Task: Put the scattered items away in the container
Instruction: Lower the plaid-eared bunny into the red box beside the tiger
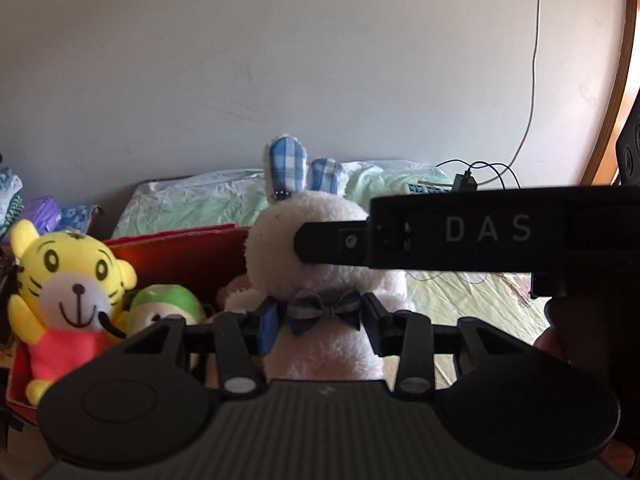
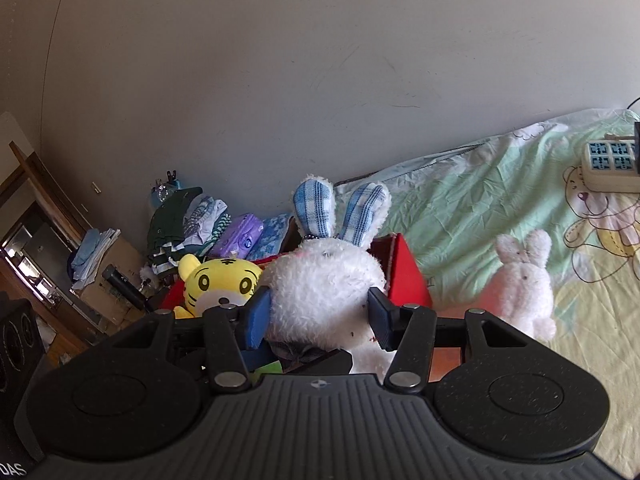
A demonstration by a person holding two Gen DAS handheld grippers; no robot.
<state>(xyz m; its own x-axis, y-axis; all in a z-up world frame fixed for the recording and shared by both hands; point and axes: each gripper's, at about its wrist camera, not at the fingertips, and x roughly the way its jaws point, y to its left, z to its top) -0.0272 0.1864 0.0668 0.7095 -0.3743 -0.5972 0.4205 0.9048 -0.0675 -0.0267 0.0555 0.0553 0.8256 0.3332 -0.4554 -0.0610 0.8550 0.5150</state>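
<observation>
Bed [image 2: 480, 208] | both grippers' fingers [image 1: 269, 322] clamp white rabbit [image 1: 320, 264] beside red box [image 1: 188, 256]

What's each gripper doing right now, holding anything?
Left gripper: closed on the white rabbit plush, at its neck by the bow tie.
Right gripper: closed on the same rabbit's head, over the red box.
</observation>
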